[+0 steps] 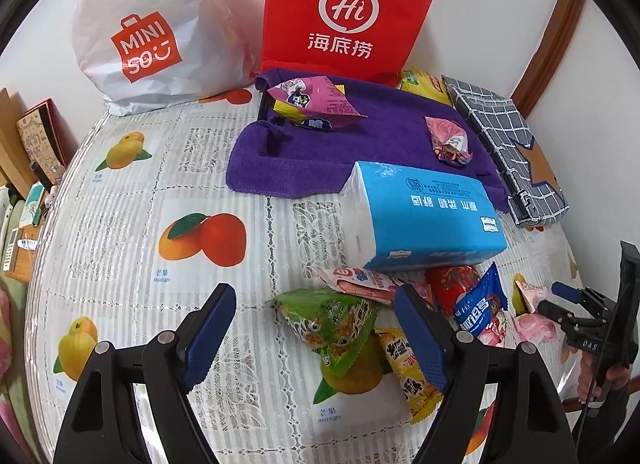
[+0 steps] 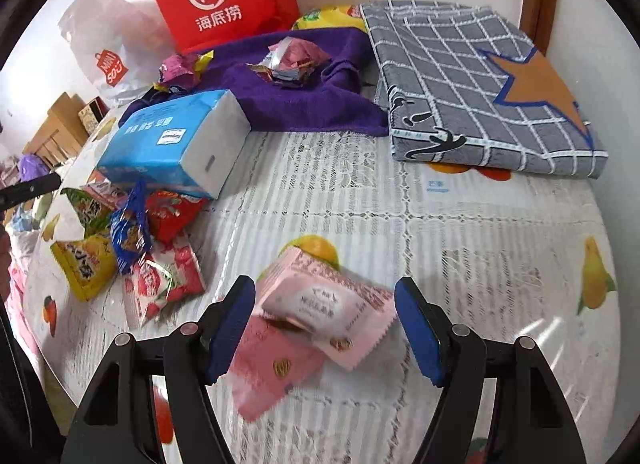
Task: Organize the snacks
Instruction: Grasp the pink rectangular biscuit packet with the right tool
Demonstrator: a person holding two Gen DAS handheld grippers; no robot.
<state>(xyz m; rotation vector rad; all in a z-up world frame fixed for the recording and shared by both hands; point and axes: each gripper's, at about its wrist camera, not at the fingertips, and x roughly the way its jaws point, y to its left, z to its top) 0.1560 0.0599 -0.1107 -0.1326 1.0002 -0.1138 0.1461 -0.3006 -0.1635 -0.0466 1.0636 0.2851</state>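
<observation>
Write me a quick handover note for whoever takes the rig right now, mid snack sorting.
Left gripper: open, empty, over the green snack packet.
Right gripper: open around two pink snack packets, pads not touching them.
Loose snack pile sits by the blue tissue pack. Two wrapped snacks lie on the purple towel.
Done: pink packets set apart from the pile.
Left: the pile itself; the grey checked folded storage box is unused.

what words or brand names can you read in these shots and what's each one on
"MINI SO": white plastic bag
"Hi" and "海底捞": red paper bag
"芒果 mango": under the fruit pictures on the tablecloth
"DAS": right gripper
Blue tissue pack: print upside down, not legible
Snack wrappers: too small or blurred
</observation>
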